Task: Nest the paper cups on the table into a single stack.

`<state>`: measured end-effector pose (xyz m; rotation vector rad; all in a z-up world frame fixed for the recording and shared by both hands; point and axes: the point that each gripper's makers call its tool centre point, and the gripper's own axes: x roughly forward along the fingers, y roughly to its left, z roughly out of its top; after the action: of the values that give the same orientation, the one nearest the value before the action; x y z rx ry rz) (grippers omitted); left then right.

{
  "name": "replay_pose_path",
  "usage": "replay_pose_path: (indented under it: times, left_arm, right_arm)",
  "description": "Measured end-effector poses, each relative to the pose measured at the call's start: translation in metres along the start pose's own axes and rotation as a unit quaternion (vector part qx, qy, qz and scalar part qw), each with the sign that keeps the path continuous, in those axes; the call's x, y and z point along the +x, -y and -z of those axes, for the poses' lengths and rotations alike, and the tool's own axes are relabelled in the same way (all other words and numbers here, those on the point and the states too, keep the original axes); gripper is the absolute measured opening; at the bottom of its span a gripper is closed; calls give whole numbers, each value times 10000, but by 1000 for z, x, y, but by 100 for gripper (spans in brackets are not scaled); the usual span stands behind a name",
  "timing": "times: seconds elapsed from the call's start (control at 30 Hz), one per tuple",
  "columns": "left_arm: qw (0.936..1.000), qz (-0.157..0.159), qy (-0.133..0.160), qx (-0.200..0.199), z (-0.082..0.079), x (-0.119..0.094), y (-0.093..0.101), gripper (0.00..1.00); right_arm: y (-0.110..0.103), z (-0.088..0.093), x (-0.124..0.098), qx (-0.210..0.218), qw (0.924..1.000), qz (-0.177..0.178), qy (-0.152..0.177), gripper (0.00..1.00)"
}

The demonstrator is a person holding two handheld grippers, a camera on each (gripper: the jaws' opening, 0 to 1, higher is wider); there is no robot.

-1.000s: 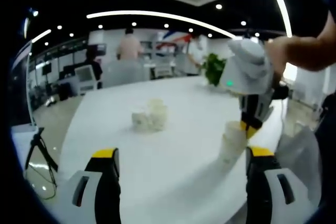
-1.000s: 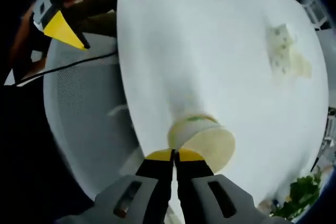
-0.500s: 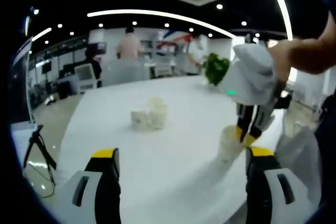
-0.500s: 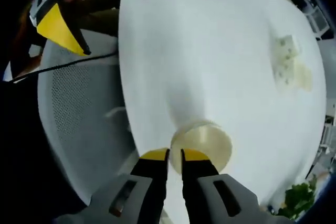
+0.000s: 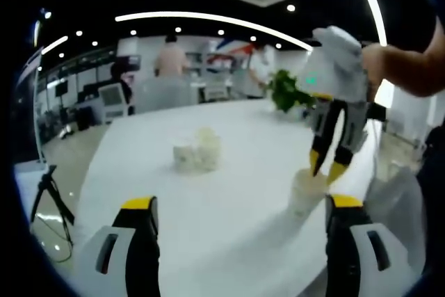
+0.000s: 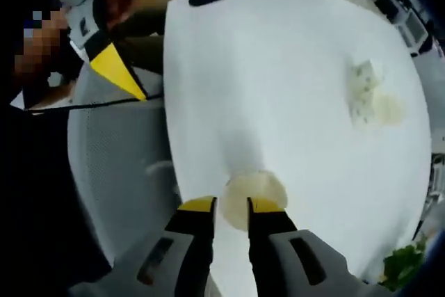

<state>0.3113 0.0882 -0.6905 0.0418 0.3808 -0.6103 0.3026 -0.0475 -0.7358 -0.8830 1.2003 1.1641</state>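
The right gripper [image 6: 231, 205] has its yellow-tipped jaws parted by a narrow gap and grips nothing. It hangs just above a paper cup stack [image 6: 255, 189] that stands upright near the counter [image 6: 278, 88] edge, the stack's open mouth showing just past the jaw tips. In the left gripper view the same right gripper [image 5: 327, 167] points down over the stack [image 5: 306, 193] at about 4 o'clock, its tips just above the rim; whether they touch it cannot be told.

The left gripper [image 5: 240, 206] is wide open and empty, low over the near counter [image 5: 208, 199], its jaws rising at 7 and 5 o'clock of its own view. In the right gripper view it shows at about 10 o'clock, off the counter edge [image 6: 118, 74], beside a grey mesh chair [image 6: 118, 165].

Further out, a cluster of loose cups [image 5: 198, 151] sits mid-counter, near 12 o'clock from the left gripper; from the right gripper's camera the cluster [image 6: 372, 99] lies at about 2 o'clock, well apart from the stack. A green plant [image 5: 285, 92] stands at the far edge.

The step in hand looks like the release of a cup onto the stack. The next move calls for reaching to the cluster, closing on one cup by its rim, and bringing it straight down into the stack's open mouth.
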Motion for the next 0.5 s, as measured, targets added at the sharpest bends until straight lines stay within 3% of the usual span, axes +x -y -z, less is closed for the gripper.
replay_pose_path:
  times: [0.13, 0.27, 0.33, 0.37, 0.5]
  left_arm:
    - [10000, 25, -16, 42, -2, 2, 0, 99]
    - [9999, 82, -17, 101, -8, 6, 1, 99]
    - [9999, 108, 3, 105, -11, 8, 0, 99]
    - [9999, 114, 6, 110, -12, 9, 0, 99]
    - [9999, 118, -52, 113, -11, 14, -1, 99]
  right_arm:
    - [9, -4, -30, 209, 9980, 81, 585, 23]
    - [23, -4, -56, 430, 9893, 192, 1382, 30]
    - [32, -1, -64, 398, 9821, 317, 1813, 33]
    - [43, -2, -69, 369, 9736, 578, 2175, 35]
    - [66, 17, -75, 614, 9540, 1095, 2723, 57]
